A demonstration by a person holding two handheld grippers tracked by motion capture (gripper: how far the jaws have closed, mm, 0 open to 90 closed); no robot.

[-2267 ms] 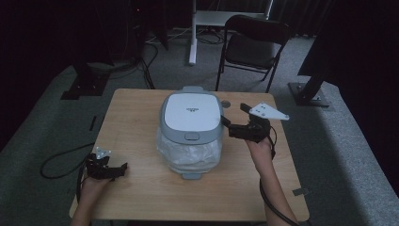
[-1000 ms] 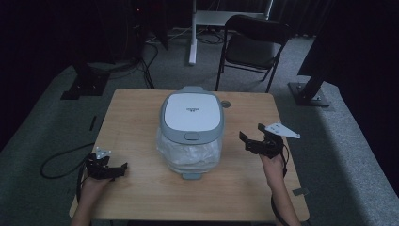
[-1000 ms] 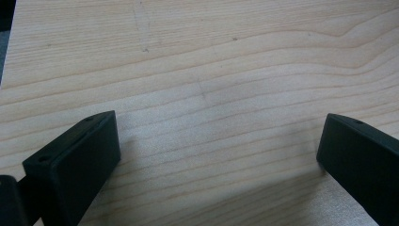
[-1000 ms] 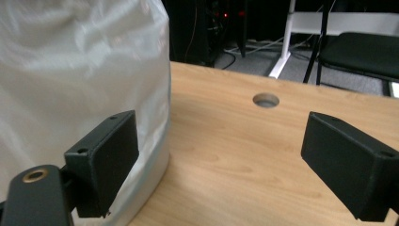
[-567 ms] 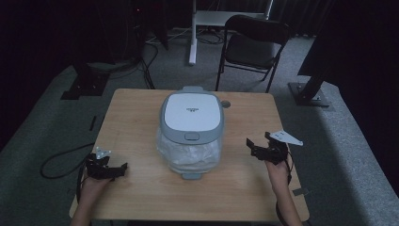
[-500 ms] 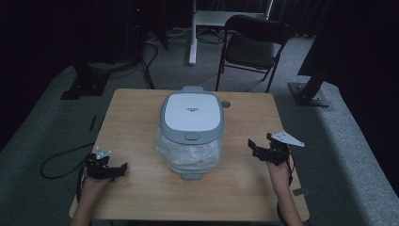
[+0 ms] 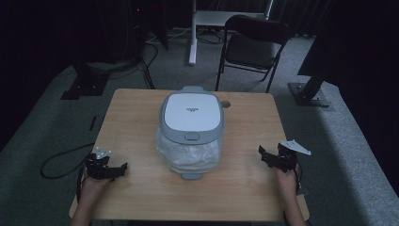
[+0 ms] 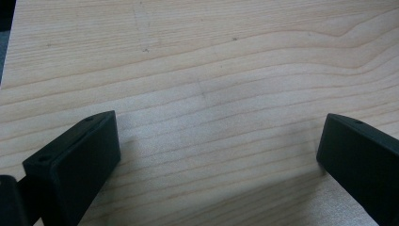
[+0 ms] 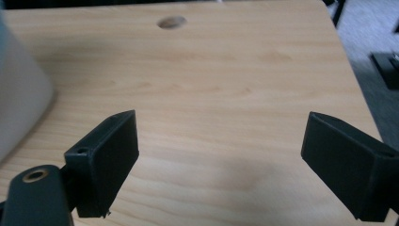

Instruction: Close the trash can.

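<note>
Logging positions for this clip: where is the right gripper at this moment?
In the high view the right gripper sits open near the table's right edge, apart from the rice cooker at centre.

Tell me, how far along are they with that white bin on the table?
Looks done: the bin stands mid-table with its grey-rimmed lid shut and a clear bag liner showing below the lid. In hand: nothing; the left gripper and right gripper rest near the table's front corners, jaws wide open and empty. Left: seemingly little; the liner still bulges out loosely, perhaps wanting tidying.
</note>
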